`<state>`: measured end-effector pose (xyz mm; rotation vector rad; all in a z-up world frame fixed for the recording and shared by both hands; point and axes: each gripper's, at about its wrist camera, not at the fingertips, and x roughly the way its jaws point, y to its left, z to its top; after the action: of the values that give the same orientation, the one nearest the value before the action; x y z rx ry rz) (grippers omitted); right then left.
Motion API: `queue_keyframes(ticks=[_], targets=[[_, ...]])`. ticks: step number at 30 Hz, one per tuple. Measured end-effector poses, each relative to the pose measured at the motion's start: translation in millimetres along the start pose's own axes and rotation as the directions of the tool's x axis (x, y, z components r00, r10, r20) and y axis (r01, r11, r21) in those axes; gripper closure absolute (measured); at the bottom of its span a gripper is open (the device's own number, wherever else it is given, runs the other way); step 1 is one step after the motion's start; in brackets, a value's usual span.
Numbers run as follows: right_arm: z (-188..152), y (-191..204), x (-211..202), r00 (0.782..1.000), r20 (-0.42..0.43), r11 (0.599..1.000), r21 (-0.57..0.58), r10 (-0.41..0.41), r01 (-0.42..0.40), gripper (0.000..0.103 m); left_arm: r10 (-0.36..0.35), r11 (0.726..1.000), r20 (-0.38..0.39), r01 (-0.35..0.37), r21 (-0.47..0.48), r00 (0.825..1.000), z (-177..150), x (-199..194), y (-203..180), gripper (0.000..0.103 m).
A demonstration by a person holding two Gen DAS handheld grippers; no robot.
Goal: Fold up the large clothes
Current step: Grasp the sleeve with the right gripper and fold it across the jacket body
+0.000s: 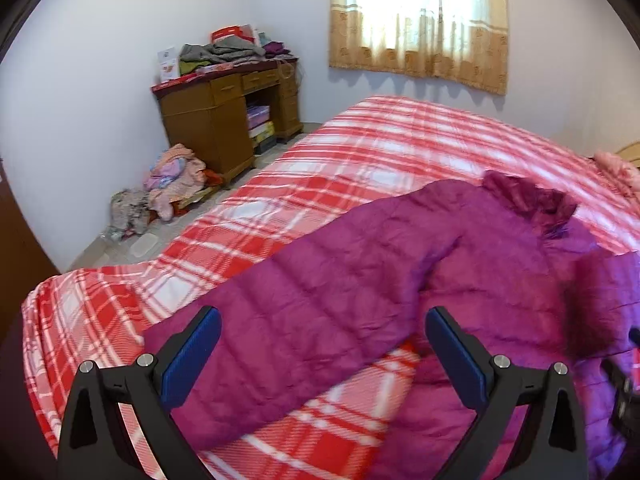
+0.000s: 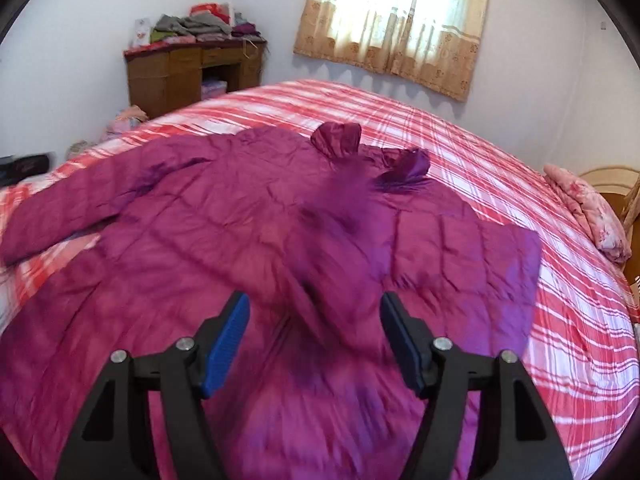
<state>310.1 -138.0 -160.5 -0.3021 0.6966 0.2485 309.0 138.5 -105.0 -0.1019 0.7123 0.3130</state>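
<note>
A magenta quilted jacket (image 2: 248,216) lies face down on the red plaid bed (image 2: 480,140), collar toward the far side. Its left sleeve (image 1: 288,304) stretches out toward the bed's near left corner. Its right sleeve (image 2: 460,264) is folded in over the back. My left gripper (image 1: 323,316) is open and empty, hovering over the outstretched left sleeve. My right gripper (image 2: 315,304) is open and empty, just above the jacket's back near the folded sleeve. The jacket also fills the right of the left wrist view (image 1: 500,264).
A wooden desk (image 1: 224,116) piled with clothes stands in the far left corner. A heap of clothes (image 1: 168,184) lies on the floor beside it. A pink folded quilt (image 2: 592,208) sits at the bed's right end by the headboard. A curtained window (image 2: 400,20) is behind.
</note>
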Motion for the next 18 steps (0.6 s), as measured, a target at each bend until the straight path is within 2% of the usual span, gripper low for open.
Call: queue_keyframes(ticks=[2,7,10,14,15,16,18], targets=[[-9.5,-6.1,-15.4,1.0,0.02,1.0,-0.011,-0.005,0.005,0.023,-0.037,0.999,0.003,0.037,0.014,0.999,3.8,-3.8,-21.1,0.001],[-31.3,-36.5,-22.9,0.999,0.017,0.996,0.08,-0.039,0.037,0.022,-0.161,0.981,-0.034,0.164,0.104,0.986,5.5,-3.1,-100.6,0.001],[-46.1,-54.7,-15.4,0.997,-0.017,0.989,0.124,-0.08,0.082,0.022,-0.242,0.955,-0.092,0.254,0.152,0.966,1.2,10.1,-155.0,0.001],[-65.9,-68.6,-13.9,0.994,-0.038,0.983,0.151,-0.099,0.103,0.022,-0.287,0.923,-0.134,0.312,0.225,0.948,-10.3,28.7,-215.9,0.005],[-69.6,-70.1,-12.7,0.994,-0.041,0.983,0.151,-0.104,0.109,0.021,-0.279,0.918,-0.145,0.308,0.251,0.949,-13.9,33.8,-228.0,0.02],[-74.9,-72.3,-14.7,0.994,-0.043,0.982,0.152,-0.105,0.11,0.021,-0.273,0.912,-0.162,0.308,0.271,0.948,-17.2,40.0,-238.7,0.049],[-80.9,-73.1,-12.4,0.993,-0.049,0.981,0.159,-0.105,0.111,0.021,-0.272,0.902,-0.222,0.328,0.281,0.936,-23.2,55.4,-254.9,0.084]])
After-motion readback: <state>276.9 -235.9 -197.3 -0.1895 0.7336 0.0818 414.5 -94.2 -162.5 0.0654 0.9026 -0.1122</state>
